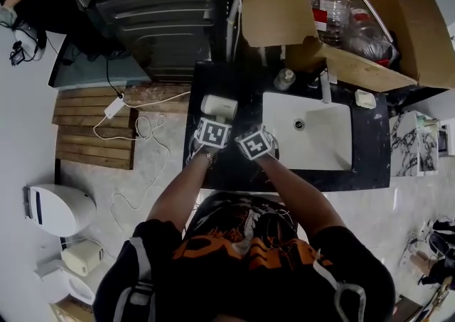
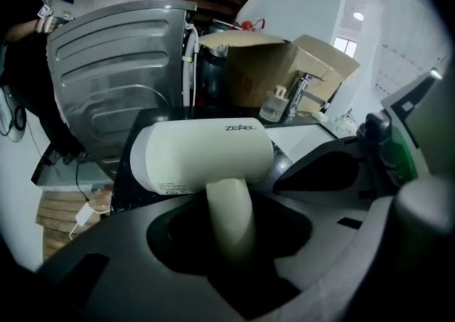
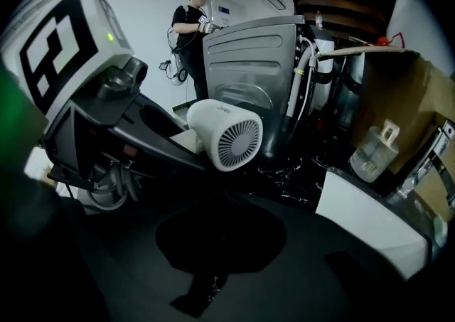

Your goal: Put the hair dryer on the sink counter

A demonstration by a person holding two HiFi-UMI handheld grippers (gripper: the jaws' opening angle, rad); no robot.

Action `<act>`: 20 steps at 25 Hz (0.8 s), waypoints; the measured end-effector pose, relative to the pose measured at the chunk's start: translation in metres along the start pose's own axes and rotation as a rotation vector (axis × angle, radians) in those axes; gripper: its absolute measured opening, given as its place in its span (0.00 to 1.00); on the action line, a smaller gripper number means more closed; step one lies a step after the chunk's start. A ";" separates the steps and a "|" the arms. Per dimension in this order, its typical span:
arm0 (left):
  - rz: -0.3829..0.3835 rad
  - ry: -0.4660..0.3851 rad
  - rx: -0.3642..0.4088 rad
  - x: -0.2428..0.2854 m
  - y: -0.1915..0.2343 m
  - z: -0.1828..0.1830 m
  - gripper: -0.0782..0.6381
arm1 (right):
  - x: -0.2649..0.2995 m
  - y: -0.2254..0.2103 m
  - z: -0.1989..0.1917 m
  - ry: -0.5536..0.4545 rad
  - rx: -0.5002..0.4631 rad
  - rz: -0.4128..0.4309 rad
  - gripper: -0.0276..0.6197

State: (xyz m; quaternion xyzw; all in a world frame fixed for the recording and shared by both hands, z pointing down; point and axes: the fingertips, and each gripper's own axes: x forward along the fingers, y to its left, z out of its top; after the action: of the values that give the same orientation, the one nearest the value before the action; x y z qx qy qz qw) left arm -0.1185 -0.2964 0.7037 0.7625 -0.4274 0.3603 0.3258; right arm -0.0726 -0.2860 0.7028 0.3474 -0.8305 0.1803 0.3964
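Well, the hair dryer (image 2: 202, 153) hangs just over the dark worktop (image 3: 298, 175), left of the sink (image 1: 320, 136), pinched only by its handle in the left tongs (image 2: 231, 214). I think the heavy top could twist loose or bump down hard. Its fat body lies level, grille end toward the sink. The right tongs (image 3: 213, 242) look shut and empty.

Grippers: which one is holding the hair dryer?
The left gripper: its jaws clamp the handle of the white hair dryer. The right gripper beside it has nothing between its jaws.
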 end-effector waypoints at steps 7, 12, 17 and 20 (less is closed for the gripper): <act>-0.014 0.082 0.062 0.004 -0.006 -0.009 0.50 | -0.003 0.004 -0.004 0.021 0.001 -0.006 0.06; -0.002 0.050 0.078 0.005 -0.012 -0.011 0.73 | -0.010 -0.001 -0.025 0.051 0.043 -0.019 0.06; 0.025 0.026 0.079 -0.005 -0.008 -0.015 0.76 | -0.019 -0.001 -0.032 0.034 0.077 -0.012 0.06; -0.006 -0.032 0.083 -0.010 -0.018 -0.012 0.76 | -0.023 0.000 -0.037 0.027 0.073 -0.015 0.06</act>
State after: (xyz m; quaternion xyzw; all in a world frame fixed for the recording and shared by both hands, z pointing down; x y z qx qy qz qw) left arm -0.1094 -0.2755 0.6984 0.7823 -0.4149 0.3645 0.2880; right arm -0.0429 -0.2548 0.7081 0.3653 -0.8155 0.2121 0.3958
